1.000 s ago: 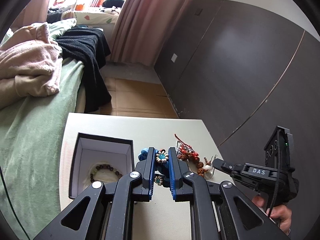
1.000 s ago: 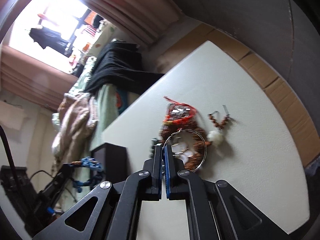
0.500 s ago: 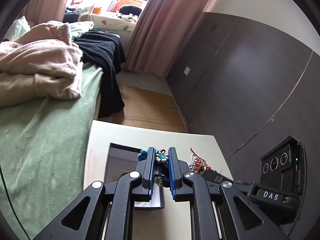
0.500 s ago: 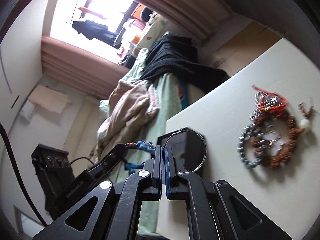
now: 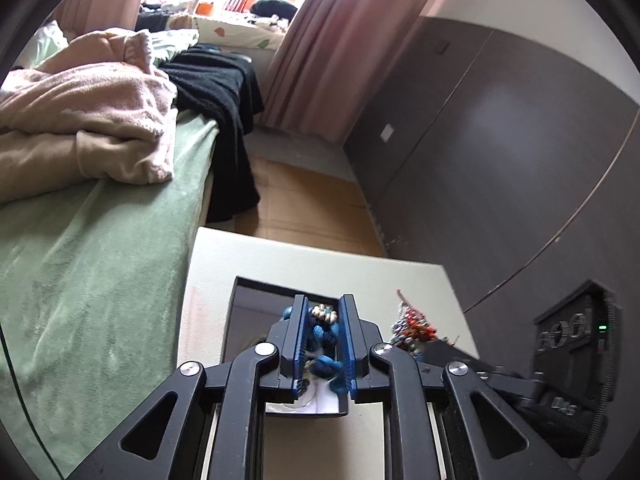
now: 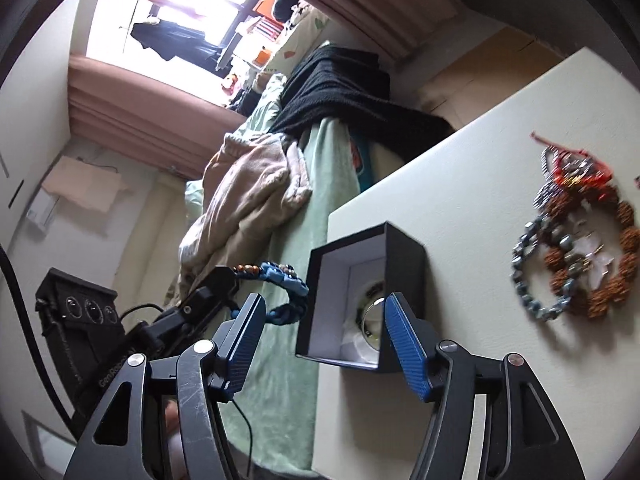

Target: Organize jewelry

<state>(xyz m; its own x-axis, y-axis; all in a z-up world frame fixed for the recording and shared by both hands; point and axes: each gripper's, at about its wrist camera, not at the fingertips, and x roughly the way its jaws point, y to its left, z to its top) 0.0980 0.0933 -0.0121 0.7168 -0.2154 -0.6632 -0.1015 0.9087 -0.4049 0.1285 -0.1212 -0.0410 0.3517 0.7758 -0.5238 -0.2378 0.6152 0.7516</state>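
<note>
1. Your left gripper (image 5: 323,338) is clenched on the blue braided-cord bracelet with small brown and cream beads (image 5: 325,334); the jaws pinch the bunched cord between their blue pads.
2. From your right wrist view, that same bracelet (image 6: 280,280) hangs in a loop from the left gripper's tip, in the air just beside the open side of the box, over the bed's edge.
3. Your right gripper (image 6: 324,338) is released, its jaws spread wide with nothing between the blue pads (image 6: 406,350).
4. The black square gift box with a white lining (image 6: 404,252) sits at the corner of the pale cream tabletop (image 6: 460,184), directly ahead of your right gripper.
5. Inside the box lies a shiny silver hoop (image 6: 370,322) on the white lining; a dark beaded piece seems to sit behind it, but it is too small to tell.
6. In the left wrist view the box (image 5: 256,312) lies right under and ahead of the left jaws, partly hidden by them.
7. Well apart from the box, a tangled pile remains on the tabletop: a grey metallic bead bracelet (image 6: 532,276), a brown knobbly seed-bead bracelet (image 6: 624,240) and a red cord piece with silver charms (image 6: 572,170), all touching or overlapping.
8. A green blanket-covered bed (image 5: 80,264) runs along the tabletop's left edge.
</note>
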